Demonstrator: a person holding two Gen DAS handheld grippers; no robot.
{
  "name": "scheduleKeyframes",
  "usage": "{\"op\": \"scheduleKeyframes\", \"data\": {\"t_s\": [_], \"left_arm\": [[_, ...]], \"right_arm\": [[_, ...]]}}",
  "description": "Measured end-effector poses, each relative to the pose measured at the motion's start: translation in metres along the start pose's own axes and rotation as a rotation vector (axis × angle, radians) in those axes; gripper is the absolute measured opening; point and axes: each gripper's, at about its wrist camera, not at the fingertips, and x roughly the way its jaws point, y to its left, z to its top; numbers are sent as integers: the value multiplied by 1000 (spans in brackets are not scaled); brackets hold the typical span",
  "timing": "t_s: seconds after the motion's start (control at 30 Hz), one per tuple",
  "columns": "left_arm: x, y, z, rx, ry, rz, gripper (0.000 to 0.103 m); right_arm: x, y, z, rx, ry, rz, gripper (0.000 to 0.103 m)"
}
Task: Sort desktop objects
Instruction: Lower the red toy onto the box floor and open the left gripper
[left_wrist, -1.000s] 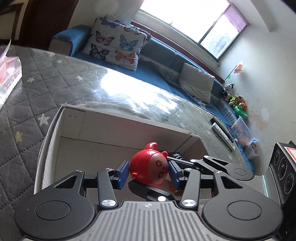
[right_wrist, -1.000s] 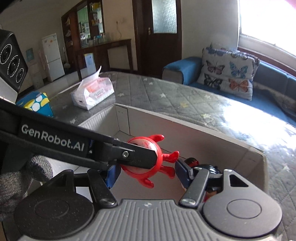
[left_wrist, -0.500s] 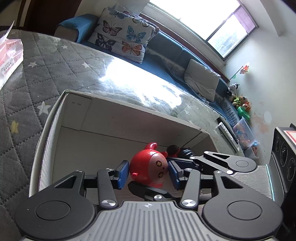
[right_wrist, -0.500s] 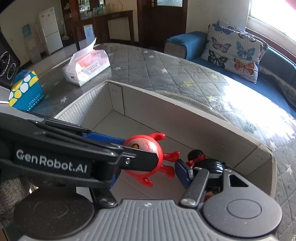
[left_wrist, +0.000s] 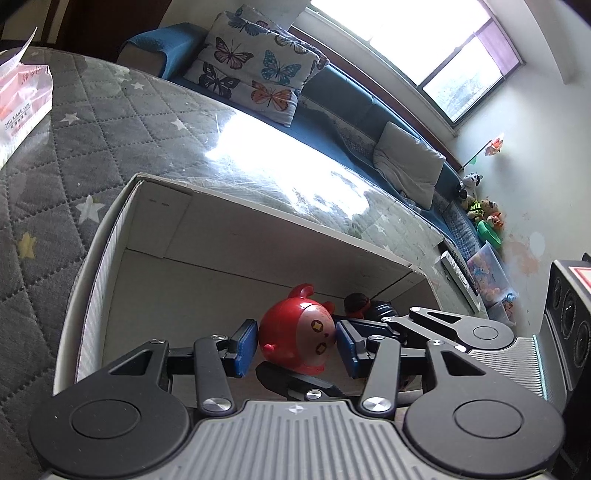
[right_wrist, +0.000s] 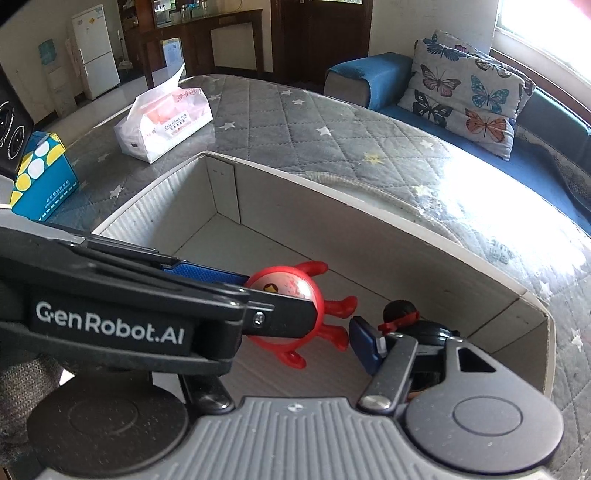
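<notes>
My left tongs hold the red toy low inside the cardboard box, bottom middle of the frame. My right tongs look wide. Next I should let go gently.

The left gripper has its blue pads against both sides of a red round-headed toy at 6 o'clock, inside a white cardboard box. Just at 1 o'clock from the toy lies a dark figure with a red headband, partly behind the right gripper. A tissue pack sits at 10 o'clock on the quilted counter
</notes>
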Motion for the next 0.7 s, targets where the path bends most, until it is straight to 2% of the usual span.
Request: {"op": "scheduleKeyframes", "data": {"t_s": [0.57,0.7], "left_arm": [[-9,-4,1,-2,-28,17,50],[-7,-5,0,-3,-13,15,50]], "right_arm": [[-4,-3,-2,17,-22,14,67],[-5,-2,-3,12,-30,12,67]]}}
